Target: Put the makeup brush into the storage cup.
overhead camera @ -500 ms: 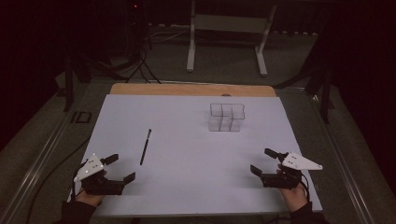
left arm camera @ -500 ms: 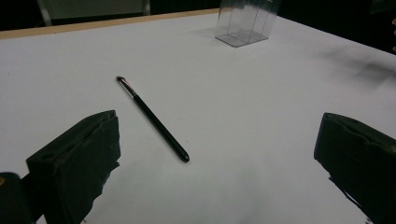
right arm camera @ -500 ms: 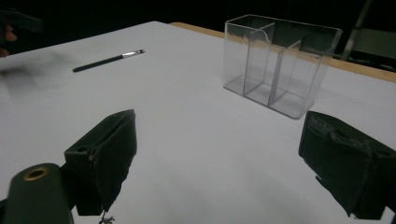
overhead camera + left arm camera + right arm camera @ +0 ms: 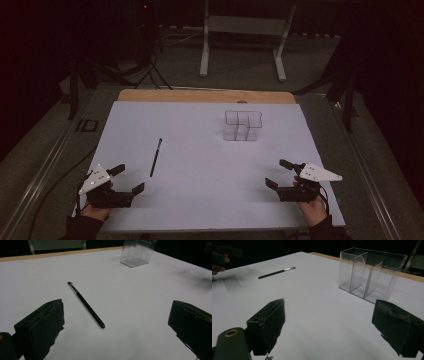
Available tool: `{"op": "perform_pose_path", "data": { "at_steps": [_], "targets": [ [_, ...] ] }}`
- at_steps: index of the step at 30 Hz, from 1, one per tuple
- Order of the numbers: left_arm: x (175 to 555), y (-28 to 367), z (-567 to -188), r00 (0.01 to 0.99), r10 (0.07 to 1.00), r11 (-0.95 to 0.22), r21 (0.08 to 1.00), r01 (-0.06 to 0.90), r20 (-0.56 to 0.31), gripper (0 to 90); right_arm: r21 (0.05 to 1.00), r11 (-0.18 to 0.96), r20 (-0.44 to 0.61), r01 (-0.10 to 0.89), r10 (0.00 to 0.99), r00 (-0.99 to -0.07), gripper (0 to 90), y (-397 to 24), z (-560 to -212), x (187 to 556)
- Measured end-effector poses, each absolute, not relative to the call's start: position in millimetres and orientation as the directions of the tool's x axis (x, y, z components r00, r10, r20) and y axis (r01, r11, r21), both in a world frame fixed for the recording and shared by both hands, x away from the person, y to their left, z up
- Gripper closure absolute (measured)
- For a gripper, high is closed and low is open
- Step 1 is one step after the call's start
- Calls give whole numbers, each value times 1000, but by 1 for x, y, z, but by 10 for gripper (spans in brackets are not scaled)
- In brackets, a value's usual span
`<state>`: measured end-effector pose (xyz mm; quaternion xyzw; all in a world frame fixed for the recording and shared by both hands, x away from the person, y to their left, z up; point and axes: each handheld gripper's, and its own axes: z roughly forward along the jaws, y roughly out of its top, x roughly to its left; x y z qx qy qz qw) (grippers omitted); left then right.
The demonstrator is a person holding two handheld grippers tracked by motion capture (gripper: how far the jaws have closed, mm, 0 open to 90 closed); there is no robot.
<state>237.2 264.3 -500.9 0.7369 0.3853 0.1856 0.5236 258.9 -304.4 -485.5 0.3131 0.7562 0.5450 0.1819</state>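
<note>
On white sheet-covered table with bare wooden far edge: slim black brush lying left of centre; clear plastic compartmented organizer upright, far right. Left gripper, right gripper near front corners, jaws spread, empty. Dark room; metal stand behind.

White table cover, wooden edge (far side), metal stand beyond
</note>
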Motion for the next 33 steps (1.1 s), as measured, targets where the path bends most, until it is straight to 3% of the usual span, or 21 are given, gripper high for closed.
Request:
{"op": "perform_pose_path", "data": {
  "at_steps": [8, 21, 24, 27, 33],
  "targets": [
    [234, 255, -491, 647, 762, -212, 925, 315, -46, 45, 946, 199, 61, 257, 668, -742, 115, -303, -482, 258],
    [235, 244, -470, 656, 751, -209, 915, 346, -76, 23, 944, 219, 43, 248, 660, -750, 115, -298, -482, 258],
    [240, 235, -455, 659, 746, -224, 898, 379, -92, 19, 945, 208, 51, 251, 667, -743, 117, -298, -482, 260],
    [243, 229, -447, 663, 747, -282, 876, 391, -55, 19, 948, 201, 50, 248, 674, -737, 117, -300, -481, 260],
    [253, 219, -437, 699, 710, -312, 849, 426, -90, 6, 948, 204, 43, 245, 681, -731, 117, -299, -480, 260]
  ]
}}
